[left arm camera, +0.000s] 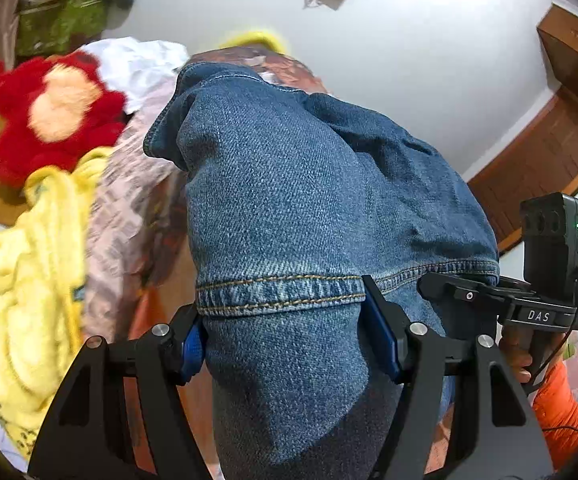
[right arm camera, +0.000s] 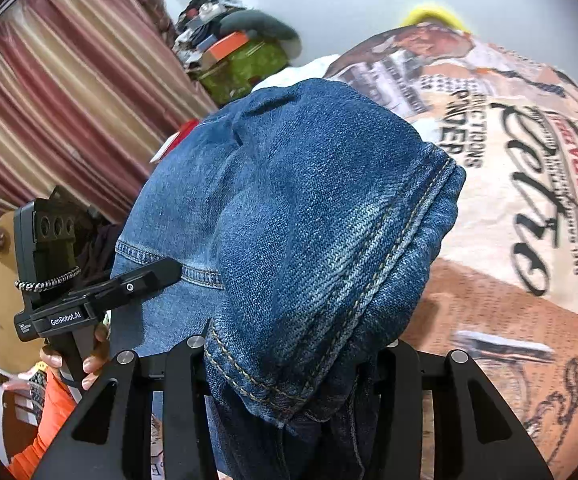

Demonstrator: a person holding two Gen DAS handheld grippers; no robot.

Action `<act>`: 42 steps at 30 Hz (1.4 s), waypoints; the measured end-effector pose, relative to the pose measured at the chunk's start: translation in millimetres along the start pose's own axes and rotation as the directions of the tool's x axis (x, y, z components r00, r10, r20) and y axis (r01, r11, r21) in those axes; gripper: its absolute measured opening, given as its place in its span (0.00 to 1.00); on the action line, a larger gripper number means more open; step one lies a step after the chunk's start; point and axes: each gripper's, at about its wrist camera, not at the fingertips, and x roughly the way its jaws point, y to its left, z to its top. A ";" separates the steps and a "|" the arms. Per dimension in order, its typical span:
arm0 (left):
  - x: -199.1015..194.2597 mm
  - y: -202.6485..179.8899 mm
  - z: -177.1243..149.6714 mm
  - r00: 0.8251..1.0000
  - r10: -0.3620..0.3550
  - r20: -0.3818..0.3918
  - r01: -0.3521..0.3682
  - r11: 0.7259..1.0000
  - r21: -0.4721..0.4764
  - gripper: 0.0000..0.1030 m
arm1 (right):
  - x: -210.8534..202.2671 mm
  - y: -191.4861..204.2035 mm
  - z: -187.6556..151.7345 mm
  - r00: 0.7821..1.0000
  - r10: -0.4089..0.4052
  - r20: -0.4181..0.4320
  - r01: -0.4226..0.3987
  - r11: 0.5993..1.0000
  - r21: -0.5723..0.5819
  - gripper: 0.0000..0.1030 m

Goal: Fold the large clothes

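Cluttered bedroom, printed bedspread (right arm camera: 509, 184) below. My left gripper (left arm camera: 281, 340) and right gripper (right arm camera: 289, 364) each pinch the jeans (left arm camera: 289, 184) near a hem, lifted, I judge, to align a fold.

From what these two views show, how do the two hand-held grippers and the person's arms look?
Both grippers are matte black with angular, triangular cut-out linkages and silver pivot bolts. The left gripper has blue pads inside its jaws. Seen from the other view, the right gripper bears "DAS" in white, a green light and a thin black cable; the left reads "GenRobot.AI". The sleeve is bright orange.
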 end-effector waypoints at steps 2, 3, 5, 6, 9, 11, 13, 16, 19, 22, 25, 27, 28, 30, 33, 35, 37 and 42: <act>-2.5 11.1 -6.0 1.000 0.006 -0.010 -0.006 1.000 -0.029 0.65 | 11.0 5.2 -3.7 1.000 0.009 -0.020 -0.009 1.000 0.000 0.40; -4.6 16.4 -8.7 1.000 0.009 -0.019 -0.009 0.999 -0.039 0.65 | 18.4 8.6 -5.7 0.999 0.011 -0.035 -0.011 1.000 -0.001 0.40; -2.1 32.1 -19.1 0.999 0.013 -0.043 -0.016 0.998 -0.066 0.65 | 34.8 13.4 -10.9 0.997 0.014 -0.071 -0.014 1.000 -0.001 0.40; 0.8 40.6 -24.4 0.998 0.015 -0.058 -0.019 0.996 -0.082 0.65 | 42.9 14.7 -14.3 0.996 0.015 -0.089 -0.015 1.000 0.001 0.40; 11.6 56.7 -40.0 0.996 0.018 -0.089 -0.028 0.993 -0.119 0.65 | 64.5 15.2 -24.3 0.990 0.017 -0.137 -0.016 1.000 0.012 0.40; 18.7 65.2 -47.7 0.994 0.018 -0.104 -0.032 0.990 -0.135 0.65 | 80.4 11.4 -27.9 0.986 0.015 -0.169 -0.012 1.000 0.021 0.40; 27.8 72.9 -54.7 0.993 0.020 -0.119 -0.038 0.988 -0.147 0.65 | 94.5 6.6 -33.9 0.980 0.010 -0.199 -0.005 1.000 0.028 0.40; 46.9 83.7 -63.7 0.988 0.029 -0.152 -0.052 0.987 -0.152 0.65 | 112.4 -2.0 -40.7 0.971 0.003 -0.240 0.007 0.999 0.040 0.40; 62.2 93.6 -75.0 0.984 0.029 -0.176 -0.060 0.983 -0.176 0.69 | 127.1 -13.8 -43.1 0.964 0.003 -0.265 0.008 0.999 0.042 0.40; 66.4 101.4 -84.2 0.987 0.015 -0.159 -0.047 0.978 -0.202 0.74 | 136.5 -19.7 -43.2 0.963 0.001 -0.268 0.010 0.999 0.039 0.42; 64.3 103.8 -92.9 0.989 0.015 -0.146 -0.046 0.976 -0.211 0.78 | 137.8 -18.1 -47.9 0.966 -0.019 -0.258 0.023 1.000 0.012 0.49; 60.7 102.8 -96.9 0.989 0.024 -0.145 -0.054 0.976 -0.211 0.78 | 135.1 -16.0 -51.9 0.968 -0.056 -0.245 0.051 0.998 -0.025 0.55; 52.4 100.4 -102.6 0.989 0.032 -0.145 -0.062 0.977 -0.204 0.78 | 135.4 -12.4 -53.2 0.969 -0.069 -0.237 0.062 0.997 -0.037 0.55; 49.0 95.1 -101.0 0.987 0.071 -0.146 -0.097 0.979 -0.181 0.78 | 130.3 -11.3 -53.6 0.971 -0.099 -0.220 0.087 0.994 -0.063 0.59; 36.1 84.0 -102.1 0.980 0.139 -0.139 -0.156 0.980 -0.122 0.78 | 120.0 -9.2 -52.6 0.970 -0.141 -0.197 0.123 0.987 -0.103 0.60; 26.0 77.9 -102.0 0.974 0.185 -0.127 -0.197 0.977 -0.085 0.78 | 112.4 -5.9 -53.2 0.968 -0.161 -0.192 0.140 0.983 -0.122 0.60; 14.3 70.6 -102.2 0.966 0.234 -0.110 -0.240 0.970 -0.044 0.78 | 104.3 -1.6 -55.9 0.964 -0.189 -0.184 0.162 0.975 -0.154 0.60; -9.6 51.3 -102.4 0.948 0.316 -0.036 -0.314 0.948 0.042 0.78 | 79.1 32.6 -69.1 0.958 -0.279 -0.060 0.247 0.915 -0.318 0.60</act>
